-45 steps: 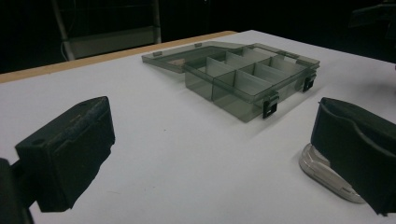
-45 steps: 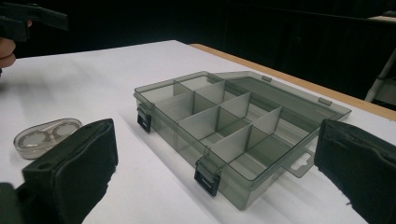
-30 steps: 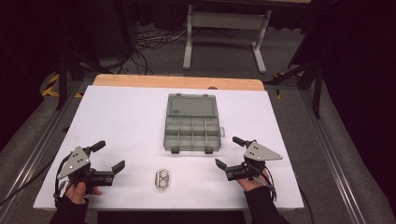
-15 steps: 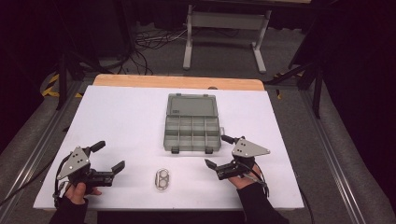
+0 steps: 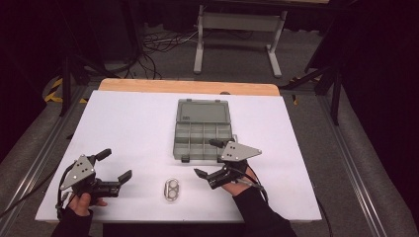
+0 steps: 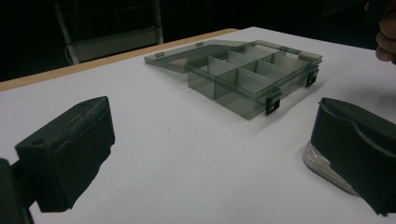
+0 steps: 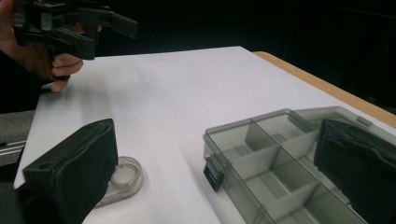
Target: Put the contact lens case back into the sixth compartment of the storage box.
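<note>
Small clear 2-ring piece (image 5: 171, 189) lies on the white surface (image 5: 128, 123) near the front edge, between the left tool (image 5: 114, 166), jaws apart and empty, and the right tool (image 5: 213, 158), also spread, beside the open compartment box (image 5: 203, 129); its low, slick shape could slide from closing jaws

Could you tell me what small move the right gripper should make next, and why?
Probably ease the right gripper left and down toward the small clear case: its jaws stand open and empty, the case lies untouched on the table, and the organizer box sits open.
</note>
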`<state>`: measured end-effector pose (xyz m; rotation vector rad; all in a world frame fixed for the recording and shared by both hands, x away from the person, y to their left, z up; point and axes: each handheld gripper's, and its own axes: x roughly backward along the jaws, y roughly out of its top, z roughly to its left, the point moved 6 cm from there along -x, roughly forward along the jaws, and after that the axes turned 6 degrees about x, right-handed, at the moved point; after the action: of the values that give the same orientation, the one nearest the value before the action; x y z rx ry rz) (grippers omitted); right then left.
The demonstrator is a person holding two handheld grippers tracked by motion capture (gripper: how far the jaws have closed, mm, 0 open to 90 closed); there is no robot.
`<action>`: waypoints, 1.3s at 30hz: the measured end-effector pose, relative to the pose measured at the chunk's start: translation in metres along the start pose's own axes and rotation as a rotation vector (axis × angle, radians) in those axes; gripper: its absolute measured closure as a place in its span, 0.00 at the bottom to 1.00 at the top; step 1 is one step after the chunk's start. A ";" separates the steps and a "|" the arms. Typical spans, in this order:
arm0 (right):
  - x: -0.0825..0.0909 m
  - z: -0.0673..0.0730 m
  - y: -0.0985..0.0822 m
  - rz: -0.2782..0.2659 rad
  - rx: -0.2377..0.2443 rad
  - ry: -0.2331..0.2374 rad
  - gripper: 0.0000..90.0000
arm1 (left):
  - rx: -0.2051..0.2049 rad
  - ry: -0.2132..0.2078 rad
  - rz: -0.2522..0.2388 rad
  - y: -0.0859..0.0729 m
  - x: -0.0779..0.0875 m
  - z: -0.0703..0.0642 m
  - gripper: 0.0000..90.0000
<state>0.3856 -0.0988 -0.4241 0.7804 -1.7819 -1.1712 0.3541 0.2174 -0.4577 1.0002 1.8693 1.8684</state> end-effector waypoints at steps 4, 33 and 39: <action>-0.011 0.005 0.009 0.000 0.026 0.034 0.01 | -0.002 -0.001 0.000 0.000 -0.001 0.000 0.00; -0.055 0.032 0.026 0.080 0.084 0.199 0.02 | -0.013 -0.004 0.002 -0.001 -0.003 0.000 0.00; -0.061 0.037 0.030 0.093 0.101 0.235 0.02 | -0.011 -0.005 0.001 -0.002 -0.003 0.000 0.00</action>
<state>0.3790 -0.0219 -0.4231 0.8482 -1.6720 -0.8961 0.3556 0.2155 -0.4599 1.0007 1.8546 1.8730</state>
